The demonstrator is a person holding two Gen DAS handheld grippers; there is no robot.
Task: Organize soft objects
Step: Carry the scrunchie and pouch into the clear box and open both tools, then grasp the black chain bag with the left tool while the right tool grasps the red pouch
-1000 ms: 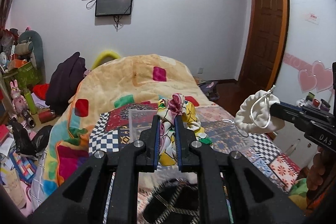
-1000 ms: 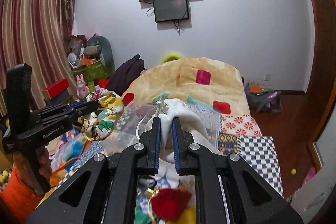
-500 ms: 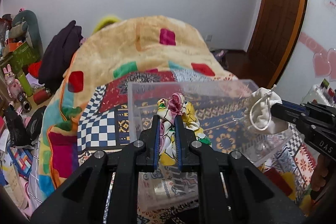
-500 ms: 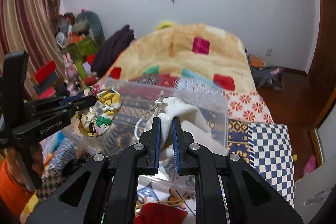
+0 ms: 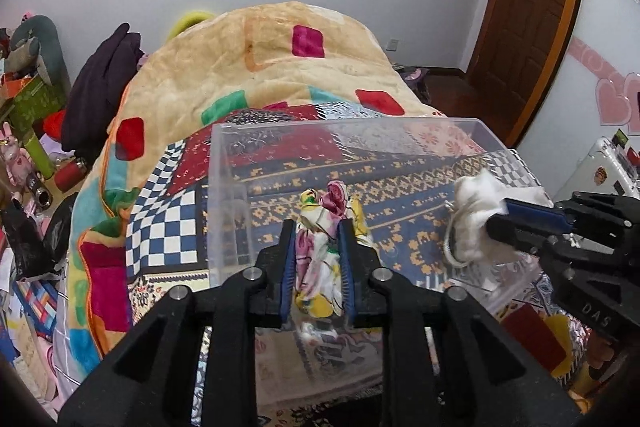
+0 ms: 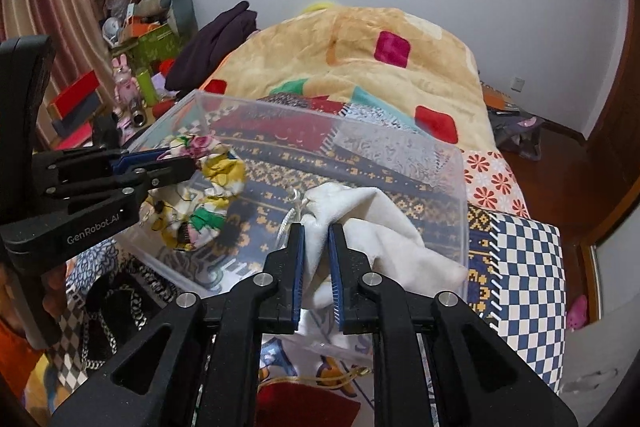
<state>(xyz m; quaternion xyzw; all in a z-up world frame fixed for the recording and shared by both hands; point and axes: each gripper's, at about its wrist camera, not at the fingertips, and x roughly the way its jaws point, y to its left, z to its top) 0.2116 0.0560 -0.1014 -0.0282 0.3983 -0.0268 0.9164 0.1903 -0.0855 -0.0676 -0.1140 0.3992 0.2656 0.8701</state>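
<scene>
My left gripper (image 5: 317,227) is shut on a floral yellow, pink and white cloth bundle (image 5: 324,259) and holds it inside a clear plastic bin (image 5: 304,135) on the bed. My right gripper (image 6: 316,231) is shut on a white drawstring pouch (image 6: 368,223) and holds it low inside the same bin (image 6: 400,151). The left gripper (image 6: 176,163) and the floral bundle (image 6: 200,199) show at the left of the right wrist view. The right gripper (image 5: 500,217) and the pouch (image 5: 476,223) show at the right of the left wrist view.
The bin stands on a patchwork bedspread (image 5: 168,211). A thick beige blanket (image 5: 280,63) is heaped behind it. Red cloth (image 6: 304,407) lies in front of the bin. Cluttered shelves and toys (image 6: 136,39) stand at the left, a wooden door (image 5: 528,11) at the right.
Both grippers have tilted down and lowered their loads from above the bed into the clear bin. The white pouch now spreads low in the bin.
</scene>
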